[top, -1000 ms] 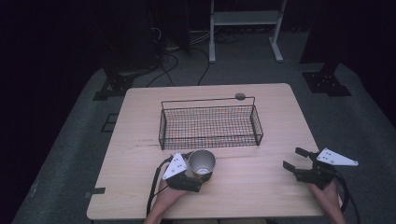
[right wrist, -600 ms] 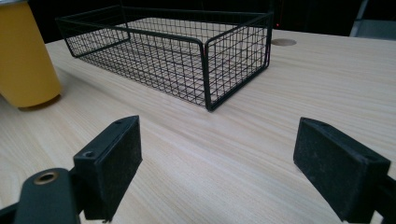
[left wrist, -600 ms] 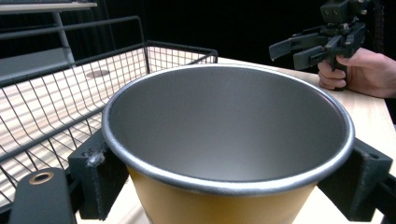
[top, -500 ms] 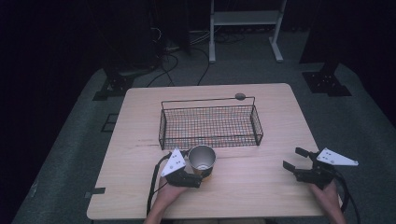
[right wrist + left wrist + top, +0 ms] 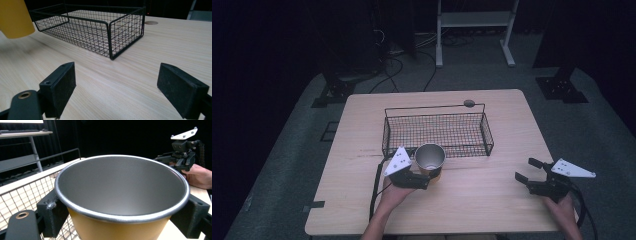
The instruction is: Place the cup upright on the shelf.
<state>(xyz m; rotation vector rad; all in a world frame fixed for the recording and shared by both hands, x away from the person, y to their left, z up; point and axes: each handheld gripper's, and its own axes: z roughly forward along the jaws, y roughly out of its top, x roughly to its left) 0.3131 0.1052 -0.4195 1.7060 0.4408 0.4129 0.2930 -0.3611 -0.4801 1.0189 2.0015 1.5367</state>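
1. Left gripper (image 5: 424, 172) is clamped on a metal cup (image 5: 430, 158) with a yellow outside and a grey steel inside. In the left gripper view its black jaws press the cup's (image 5: 120, 195) two sides just below the rolled rim.
2. Right gripper (image 5: 528, 171) has its jaws spread wide with only bare wood between them. It sits well apart from the wire basket (image 5: 437, 131), off the basket's near right corner, close to the near right part of the table.
3. Wooden table (image 5: 492, 200), the largest thing, carries the basket on its middle, toward the far side.
4. Black wire basket stands upright, a handle bar running above its far wall. In the right gripper view its mesh (image 5: 92, 27) looks empty as far as the view reaches.
5. Cup is held upright, mouth up, just in front of the basket's near wall, toward that wall's left half. In the right gripper view its yellow base (image 5: 13, 20) hangs clear of the tabletop, with a soft shadow beneath it.
6. Small round grey thing (image 5: 469, 103) lies on the table just behind the basket's far wall, near the handle's right end. What it is cannot be told.
7. Person's left hand (image 5: 393, 196) holds the left gripper from behind; the right hand (image 5: 562, 212) holds the other.
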